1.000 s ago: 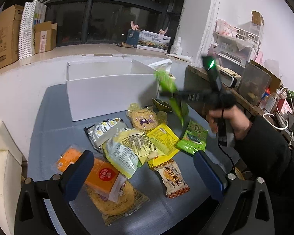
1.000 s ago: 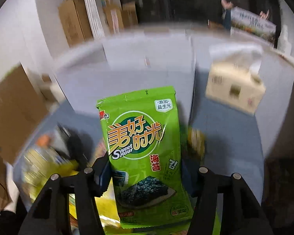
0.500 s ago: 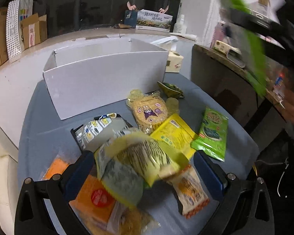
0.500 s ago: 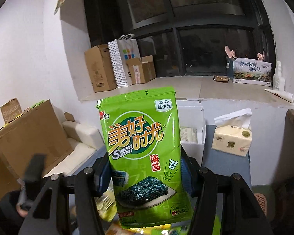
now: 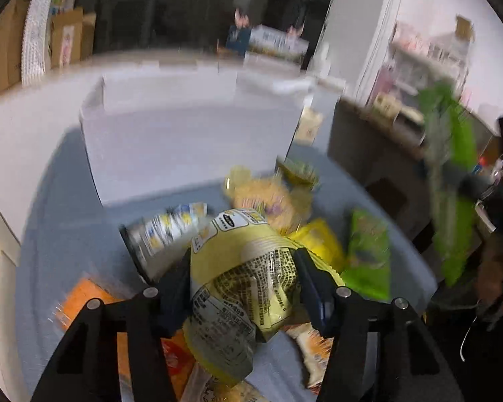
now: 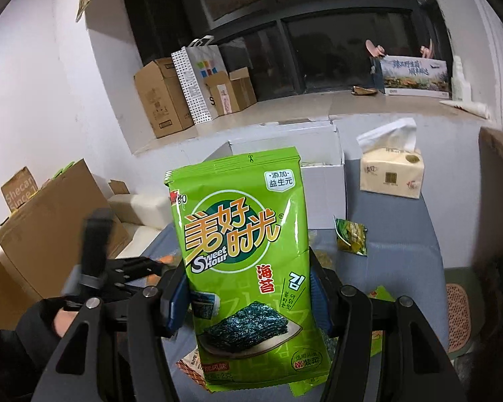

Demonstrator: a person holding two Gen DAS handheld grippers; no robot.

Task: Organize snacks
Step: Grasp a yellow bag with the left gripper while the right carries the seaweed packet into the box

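My left gripper (image 5: 243, 271) is shut on a yellow snack packet (image 5: 241, 274) and holds it above the pile of snacks on the grey table (image 5: 67, 221). My right gripper (image 6: 248, 288) is shut on a green seaweed packet (image 6: 241, 234), held upright above the table; it also shows blurred at the right of the left wrist view (image 5: 449, 181). The white box (image 5: 191, 140) stands at the table's far side and also shows in the right wrist view (image 6: 325, 181). The left gripper shows at the left of the right wrist view (image 6: 127, 268).
On the table lie a silver packet (image 5: 164, 231), an orange packet (image 5: 84, 301), a second green seaweed packet (image 5: 369, 254), a round cracker packet (image 5: 271, 194) and a small green packet (image 6: 350, 236). A tissue box (image 6: 390, 171) stands beside the white box. Cardboard boxes (image 6: 43, 217) stand at the left.
My left gripper has dropped toward the pile and closed on the yellow packet. My right gripper has lifted the green seaweed packet up and swung to face the white box.
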